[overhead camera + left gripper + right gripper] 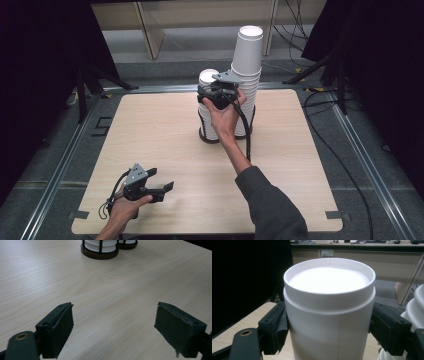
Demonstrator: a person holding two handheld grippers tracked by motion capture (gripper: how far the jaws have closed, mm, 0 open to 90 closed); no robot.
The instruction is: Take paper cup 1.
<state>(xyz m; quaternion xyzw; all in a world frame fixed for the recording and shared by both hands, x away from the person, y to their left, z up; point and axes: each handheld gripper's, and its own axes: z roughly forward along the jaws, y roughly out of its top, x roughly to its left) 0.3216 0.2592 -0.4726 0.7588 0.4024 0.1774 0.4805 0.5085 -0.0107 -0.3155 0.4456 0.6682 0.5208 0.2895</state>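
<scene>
left claw [167, 187] sits low on the desk [165, 130], spread wide with nothing in it. right claw [328, 327] pinches the top white cup [329, 310] of the shorter stack [207, 107], beside the tall stack [246, 75].

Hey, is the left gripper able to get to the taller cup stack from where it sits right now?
Probably yes: the left gripper has bare table ahead, though the right gripper crowds the taller cup stack.

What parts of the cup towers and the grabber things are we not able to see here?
- Short cup stack, high view: its near side is hidden by the right hand.
- Stack bases, left gripper view: everything above is cut off by the top edge.
- Top cup, right gripper view: its bottom is cut off by the lower edge.
</scene>
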